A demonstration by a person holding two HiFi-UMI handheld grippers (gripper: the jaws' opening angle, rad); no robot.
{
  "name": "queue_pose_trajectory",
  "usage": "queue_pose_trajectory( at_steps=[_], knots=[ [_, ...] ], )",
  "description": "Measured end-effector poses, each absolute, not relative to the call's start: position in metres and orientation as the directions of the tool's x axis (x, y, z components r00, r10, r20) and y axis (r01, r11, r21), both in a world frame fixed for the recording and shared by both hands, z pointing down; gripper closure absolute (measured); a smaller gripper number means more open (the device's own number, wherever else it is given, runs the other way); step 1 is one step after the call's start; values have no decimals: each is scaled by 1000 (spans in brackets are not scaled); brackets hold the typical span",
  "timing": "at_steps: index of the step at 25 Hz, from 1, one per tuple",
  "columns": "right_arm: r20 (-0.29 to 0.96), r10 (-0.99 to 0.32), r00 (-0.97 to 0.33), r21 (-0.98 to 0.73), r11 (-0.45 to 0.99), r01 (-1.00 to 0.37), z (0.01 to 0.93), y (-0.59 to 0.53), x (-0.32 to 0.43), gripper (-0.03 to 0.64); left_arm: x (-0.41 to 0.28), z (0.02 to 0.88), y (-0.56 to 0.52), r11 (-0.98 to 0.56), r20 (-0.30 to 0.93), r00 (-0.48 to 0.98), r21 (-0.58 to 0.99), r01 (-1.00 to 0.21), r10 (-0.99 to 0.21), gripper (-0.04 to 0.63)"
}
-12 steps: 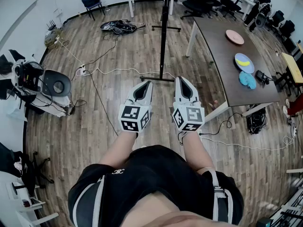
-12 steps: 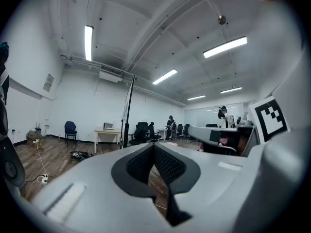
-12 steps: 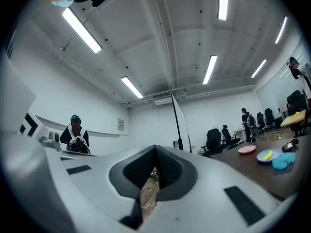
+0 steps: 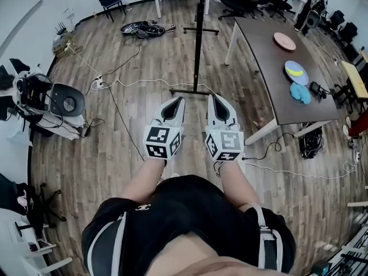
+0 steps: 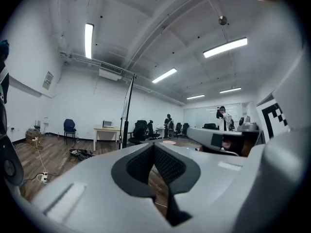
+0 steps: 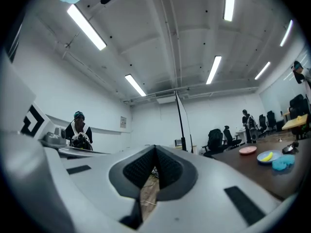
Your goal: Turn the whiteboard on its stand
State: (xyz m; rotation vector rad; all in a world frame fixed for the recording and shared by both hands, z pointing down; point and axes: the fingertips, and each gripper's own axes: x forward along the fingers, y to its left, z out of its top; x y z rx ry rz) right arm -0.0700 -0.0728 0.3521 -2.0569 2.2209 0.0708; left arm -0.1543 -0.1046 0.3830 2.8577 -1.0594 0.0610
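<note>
Wood-plank floor (image 4: 144, 114) carries the whiteboard (image 4: 198, 39), seen edge-on as a thin dark upright on its stand, left of the dark table (image 4: 270, 79). I hold my left gripper (image 4: 179, 100) and right gripper (image 4: 214, 96) side by side near the stand's foot, not touching it. Both pairs of jaws are clenched tip to tip on nothing. The whiteboard rises beyond them, ahead of the gap between the two.
</note>
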Motion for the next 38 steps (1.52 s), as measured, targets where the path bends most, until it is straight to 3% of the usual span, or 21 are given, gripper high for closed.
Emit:
queue_pose_trajectory(
  at_steps=[11, 22, 38],
  knots=[
    [-95, -984, -147, -70, 154, -986, 359, -92, -111, 611, -184, 390, -118, -756, 69, 760, 80, -650, -646, 588],
    [-102, -991, -85, -24, 88, -996, 358, -126, -146, 611, -245, 407, -150, -752, 54, 765, 149, -642, -642, 588],
    [-80, -996, -27, -42, 30, -999, 373, -156, -115, 611, -217, 420, -186, -800, 84, 813, 147, -582, -576, 588]
  ],
)
